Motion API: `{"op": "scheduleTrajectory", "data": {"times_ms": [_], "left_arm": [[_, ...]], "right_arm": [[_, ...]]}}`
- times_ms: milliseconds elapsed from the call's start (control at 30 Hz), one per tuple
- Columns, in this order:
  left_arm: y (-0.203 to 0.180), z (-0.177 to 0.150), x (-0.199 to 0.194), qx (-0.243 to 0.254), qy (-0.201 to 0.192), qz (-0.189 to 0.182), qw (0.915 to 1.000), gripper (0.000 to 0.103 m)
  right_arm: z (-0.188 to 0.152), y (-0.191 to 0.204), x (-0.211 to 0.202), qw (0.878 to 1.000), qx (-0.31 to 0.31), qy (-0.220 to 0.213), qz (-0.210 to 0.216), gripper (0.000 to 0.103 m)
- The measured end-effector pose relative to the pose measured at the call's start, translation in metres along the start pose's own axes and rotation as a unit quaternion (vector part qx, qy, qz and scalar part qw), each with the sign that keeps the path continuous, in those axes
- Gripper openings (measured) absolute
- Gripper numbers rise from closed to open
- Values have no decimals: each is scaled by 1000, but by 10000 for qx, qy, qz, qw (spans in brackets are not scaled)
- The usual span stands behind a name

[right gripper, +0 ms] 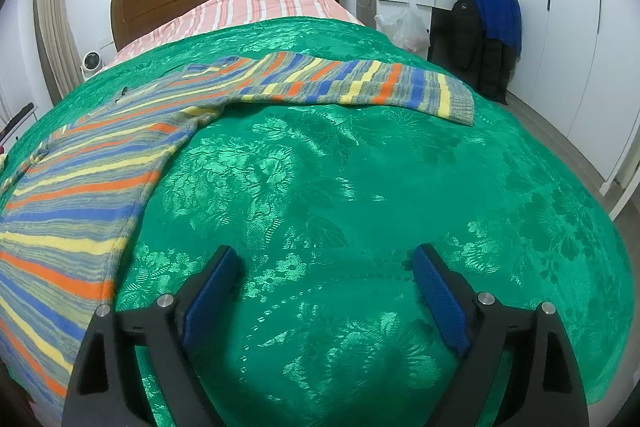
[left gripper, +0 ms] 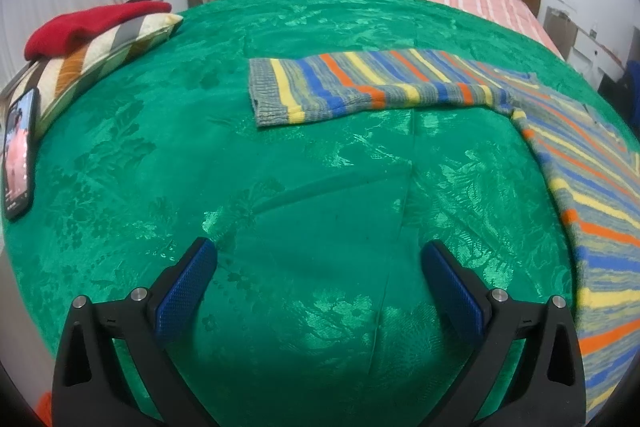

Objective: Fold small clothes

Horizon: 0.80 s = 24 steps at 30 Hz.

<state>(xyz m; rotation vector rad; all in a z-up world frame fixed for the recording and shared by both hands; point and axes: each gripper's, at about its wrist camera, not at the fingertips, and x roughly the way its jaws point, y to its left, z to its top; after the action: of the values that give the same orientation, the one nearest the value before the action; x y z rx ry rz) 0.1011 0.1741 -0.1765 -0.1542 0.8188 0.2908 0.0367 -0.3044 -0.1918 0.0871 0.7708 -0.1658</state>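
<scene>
- While the striped sweater (left gripper: 400,83) lies spread flat on the green bedspread (left gripper: 280,187), I judge I am at the start of the fold, with nothing gripped yet.
- At the left wrist view's lower centre, my left gripper (left gripper: 318,267) hangs over bare bedspread, jaws wide apart and empty; one sleeve stretches across the upper middle, the body runs down the right edge.
- At the right wrist view's lower centre, my right gripper (right gripper: 326,267) is also spread wide, empty, touching no cloth; the body fills the left side, the other sleeve (right gripper: 360,83) reaches upper right.
- Next, I reckon each gripper must reach a sleeve cuff and pinch it.
</scene>
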Motion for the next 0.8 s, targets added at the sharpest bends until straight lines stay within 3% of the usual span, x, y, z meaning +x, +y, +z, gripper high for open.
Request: {"op": "scheduleTrajectory", "data": {"times_ms": [800], "left_arm": [[0, 0, 0, 25, -34, 59, 10000, 103]], "right_arm": [[-1, 1, 1, 10000, -16, -15, -21, 89]]}}
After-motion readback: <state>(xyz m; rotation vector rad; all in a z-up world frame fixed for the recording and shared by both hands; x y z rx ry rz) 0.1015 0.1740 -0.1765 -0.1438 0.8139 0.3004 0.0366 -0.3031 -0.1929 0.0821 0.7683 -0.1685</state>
